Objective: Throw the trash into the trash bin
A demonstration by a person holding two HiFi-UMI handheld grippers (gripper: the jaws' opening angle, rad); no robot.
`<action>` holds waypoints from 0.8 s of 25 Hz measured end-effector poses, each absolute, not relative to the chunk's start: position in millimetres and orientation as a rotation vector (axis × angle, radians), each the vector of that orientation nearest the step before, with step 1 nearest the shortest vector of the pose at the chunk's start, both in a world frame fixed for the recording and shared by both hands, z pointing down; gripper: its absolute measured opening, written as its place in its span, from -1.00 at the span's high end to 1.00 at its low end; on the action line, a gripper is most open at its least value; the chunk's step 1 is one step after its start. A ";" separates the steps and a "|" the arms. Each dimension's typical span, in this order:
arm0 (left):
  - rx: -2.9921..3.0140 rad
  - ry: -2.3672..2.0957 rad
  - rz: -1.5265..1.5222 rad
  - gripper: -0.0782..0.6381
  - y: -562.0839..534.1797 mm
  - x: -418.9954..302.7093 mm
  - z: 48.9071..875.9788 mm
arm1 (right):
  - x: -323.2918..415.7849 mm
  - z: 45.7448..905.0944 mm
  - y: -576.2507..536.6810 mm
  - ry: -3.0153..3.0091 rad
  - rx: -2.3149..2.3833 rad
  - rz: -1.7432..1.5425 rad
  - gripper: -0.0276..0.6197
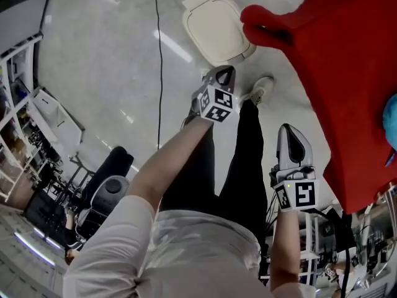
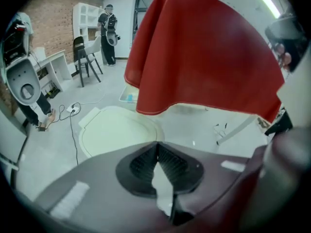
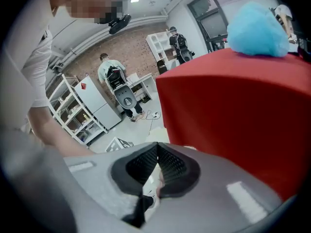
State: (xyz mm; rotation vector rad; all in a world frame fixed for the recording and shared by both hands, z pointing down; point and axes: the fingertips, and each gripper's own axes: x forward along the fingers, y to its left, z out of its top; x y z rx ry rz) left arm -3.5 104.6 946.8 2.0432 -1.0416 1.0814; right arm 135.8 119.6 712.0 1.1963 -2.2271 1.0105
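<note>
The left gripper (image 2: 156, 145) is held with its jaws brought fully together, tip against tip, and nothing is gripped between them; only pale floor is seen through the slit lower down. The right gripper (image 3: 156, 147) is likewise closed tight and empty. Both are pointed downward beside the red-draped surface (image 1: 347, 73), the right one close to its hanging cloth and the left one further out from it.

The trash bin (image 1: 214, 28) stands on the floor just beside the hanging corner of the red-draped surface, with its cream lid lying flat and closed. The lid is judged to need opening before anything can be dropped in. This may be why the left gripper is aimed toward the bin with closed jaws, since a closed tip is well suited to pressing or lifting a lid.

No trash is carried. A crumpled blue object (image 3: 255, 30) lies on top of the red-draped surface near its edge. It is taken to be the likely trash, though this cannot be confirmed. With it lying there ungripped, the task is judged to be at an early stage.
</note>
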 end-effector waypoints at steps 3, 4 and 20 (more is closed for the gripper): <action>2.018 -1.078 1.138 0.77 101.0 -0.8 982.2 | 136.5 732.1 125.8 -2.218 1.184 1.044 0.91; 2.014 -1.078 1.162 0.77 100.6 1.5 994.8 | 137.0 739.6 128.0 -2.215 1.180 1.053 0.91; 1.879 -1.144 1.437 0.76 119.0 5.1 1057.3 | 148.9 773.7 130.8 -2.204 1.203 1.116 0.91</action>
